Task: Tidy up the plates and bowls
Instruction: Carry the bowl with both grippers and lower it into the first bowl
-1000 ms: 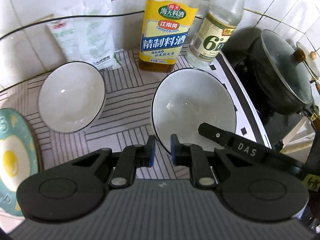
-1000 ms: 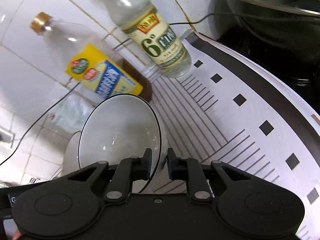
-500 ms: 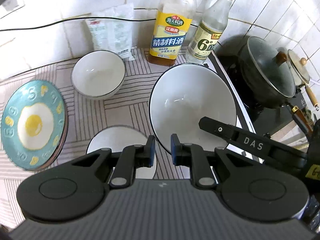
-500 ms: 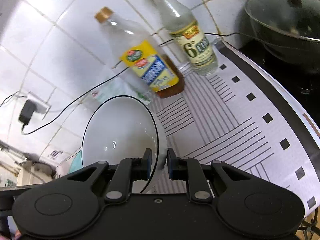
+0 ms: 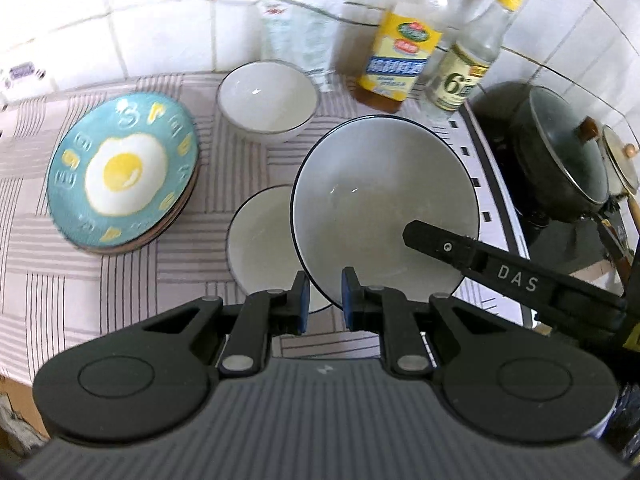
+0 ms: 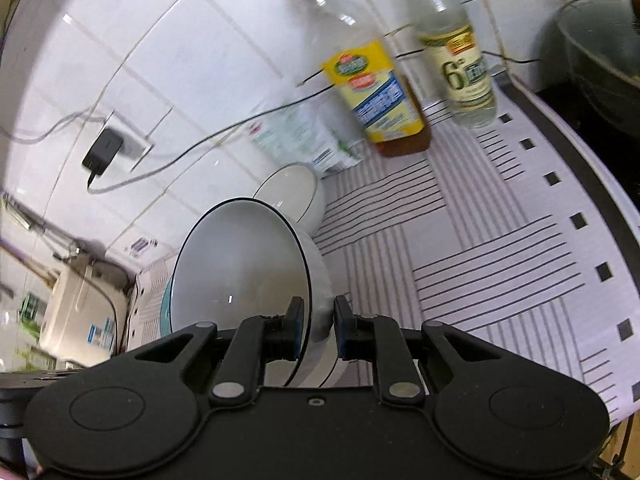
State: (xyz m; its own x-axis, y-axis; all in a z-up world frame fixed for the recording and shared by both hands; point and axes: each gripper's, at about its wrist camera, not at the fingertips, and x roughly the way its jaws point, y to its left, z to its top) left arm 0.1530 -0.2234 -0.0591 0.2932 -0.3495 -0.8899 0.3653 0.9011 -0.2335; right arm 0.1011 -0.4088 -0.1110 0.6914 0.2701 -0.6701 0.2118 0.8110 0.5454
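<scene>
Your striped table [image 5: 60, 300] is carrying a stack of plates [image 5: 120, 172] with a fried-egg pattern at its left. You are holding the big white bowl [image 5: 384, 208] above the table, over a second bowl [image 5: 260, 244]. Your left tongs [image 5: 323, 295] are pinching its near rim, and your right tongs [image 6: 316, 326] are pinching its rim too. A small bowl [image 5: 267, 98] is sitting near the wall.

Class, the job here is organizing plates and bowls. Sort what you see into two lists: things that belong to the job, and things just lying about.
Belongs to the job:
- held large bowl
- small bowl by the wall
- bowl beneath the held one
- fried-egg plate stack
- left tool
- right tool

Just lying about:
- cooking wine bottle
- vinegar bottle
- lidded wok
- plastic packet
- wall charger
</scene>
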